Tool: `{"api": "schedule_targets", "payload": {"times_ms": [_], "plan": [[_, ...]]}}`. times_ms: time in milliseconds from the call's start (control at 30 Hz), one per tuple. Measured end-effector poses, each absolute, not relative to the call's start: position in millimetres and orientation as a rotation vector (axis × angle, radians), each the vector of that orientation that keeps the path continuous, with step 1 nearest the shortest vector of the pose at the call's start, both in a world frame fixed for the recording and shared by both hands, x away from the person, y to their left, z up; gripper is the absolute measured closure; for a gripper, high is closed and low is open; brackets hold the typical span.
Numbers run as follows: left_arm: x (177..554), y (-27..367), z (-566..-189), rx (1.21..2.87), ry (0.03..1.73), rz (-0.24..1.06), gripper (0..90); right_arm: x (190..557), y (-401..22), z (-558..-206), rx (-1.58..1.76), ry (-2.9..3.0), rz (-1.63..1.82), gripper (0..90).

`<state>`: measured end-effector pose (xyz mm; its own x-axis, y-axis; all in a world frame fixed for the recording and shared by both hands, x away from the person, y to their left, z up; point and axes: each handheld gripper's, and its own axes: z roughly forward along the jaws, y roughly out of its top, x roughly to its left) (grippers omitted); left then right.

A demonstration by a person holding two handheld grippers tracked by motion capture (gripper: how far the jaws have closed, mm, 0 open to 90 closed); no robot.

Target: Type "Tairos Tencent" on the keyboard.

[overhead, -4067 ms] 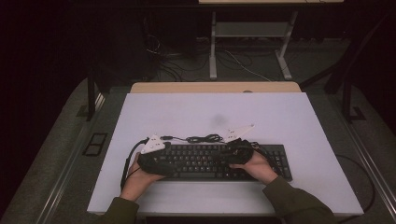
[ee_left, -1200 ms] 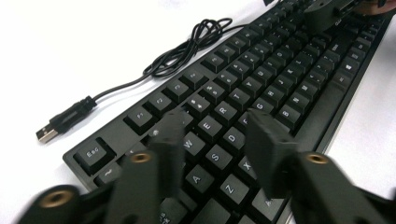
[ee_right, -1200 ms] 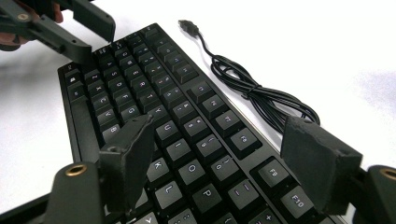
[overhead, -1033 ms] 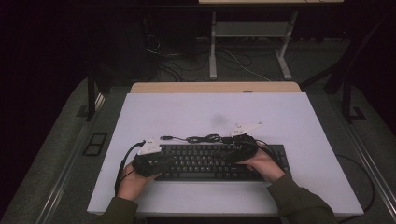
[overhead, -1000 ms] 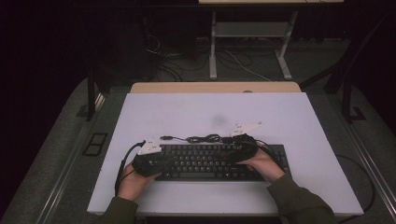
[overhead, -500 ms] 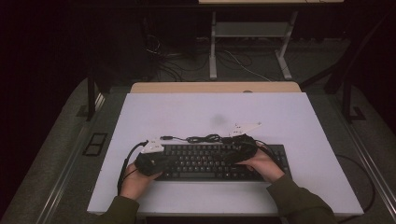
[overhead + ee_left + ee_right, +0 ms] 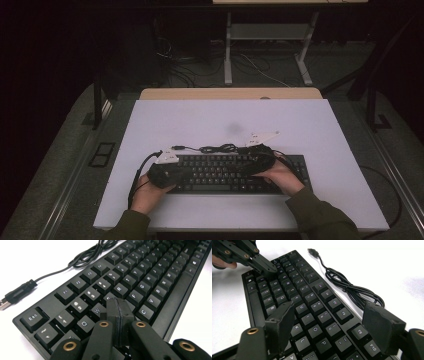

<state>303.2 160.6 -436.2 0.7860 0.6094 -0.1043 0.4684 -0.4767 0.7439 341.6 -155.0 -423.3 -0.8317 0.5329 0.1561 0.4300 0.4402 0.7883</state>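
- Table (image 7: 310, 120), white top: I see wide bare room from 10 to 2 o'clock beyond the keyboard; at 6 o'clock only a narrow strip lies between the keyboard and the near edge. Risk, in my judgement: a pull toward me slides the keyboard over that edge.
- Keyboard (image 7: 220, 172), black, flat on the table, near the front edge and a little right of centre. Both grippers rest over it. Risk: uneven downward pressure from one side skates it sideways, since nothing pins it.
- Cable (image 7: 352, 290), loose coil at 12 o'clock behind the keyboard, with the USB plug (image 7: 15, 296) lying free at 10 o'clock. Risk: a forward sweep snags the coil and drags the keyboard.
- Right gripper (image 7: 334, 325), jaws spread wide, holding nothing, hovering over the right half of the keys. Risk: the spread pads strike two keys at once if I lower it.
- Left gripper (image 7: 117, 315), jaws pressed together with nothing between them, tip at the keys near W and E. Risk: the closed tip slips between neighbouring keycaps and presses the wrong one, or levers a cap loose.
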Motion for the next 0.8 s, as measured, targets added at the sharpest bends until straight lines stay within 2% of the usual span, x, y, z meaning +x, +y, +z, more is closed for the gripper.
{"api": "schedule_targets", "payload": {"times_ms": [800], "plan": [[299.6,163.1,-427.0,2.105,0.792,0.213,88.6,341.7,-158.0,-420.9,0.871,2.556,1.376,25.8]]}}
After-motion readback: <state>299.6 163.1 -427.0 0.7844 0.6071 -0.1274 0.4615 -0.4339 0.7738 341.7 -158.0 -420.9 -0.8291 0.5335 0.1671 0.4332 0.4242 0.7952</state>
